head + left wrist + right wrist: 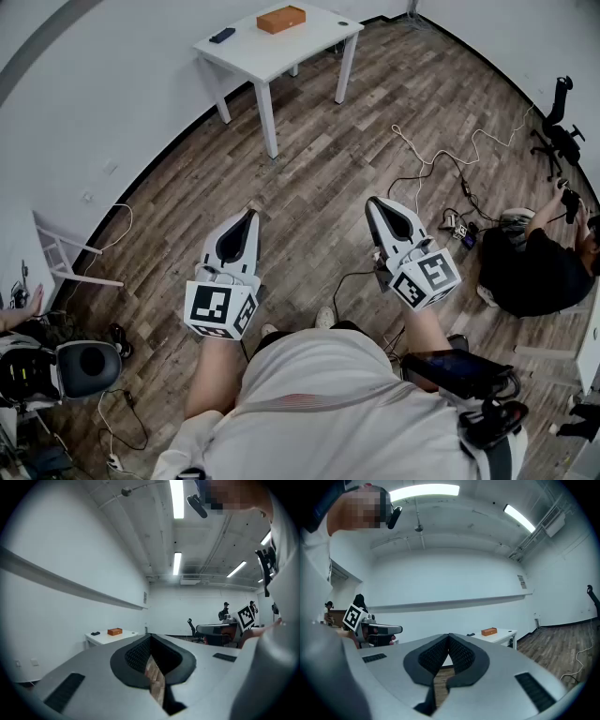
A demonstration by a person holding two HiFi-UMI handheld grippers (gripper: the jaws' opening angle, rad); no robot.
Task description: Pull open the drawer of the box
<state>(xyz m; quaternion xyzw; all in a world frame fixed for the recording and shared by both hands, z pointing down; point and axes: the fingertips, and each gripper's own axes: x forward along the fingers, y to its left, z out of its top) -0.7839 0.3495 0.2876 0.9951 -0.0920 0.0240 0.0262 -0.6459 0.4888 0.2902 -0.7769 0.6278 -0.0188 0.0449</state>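
Jaws together, nothing held: left claw [250, 216] lower left, right claw [374, 202] centre. Untouched orange box [281, 19] on tabletop [267, 53], top centre.

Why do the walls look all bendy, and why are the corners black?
Left gripper view and right gripper view: wide-angle lenses bend the wall rail and leave dark rounded corners; the ceiling light glares white. Head view: the room's edges bow too, yet the white table and orange box look sharp.
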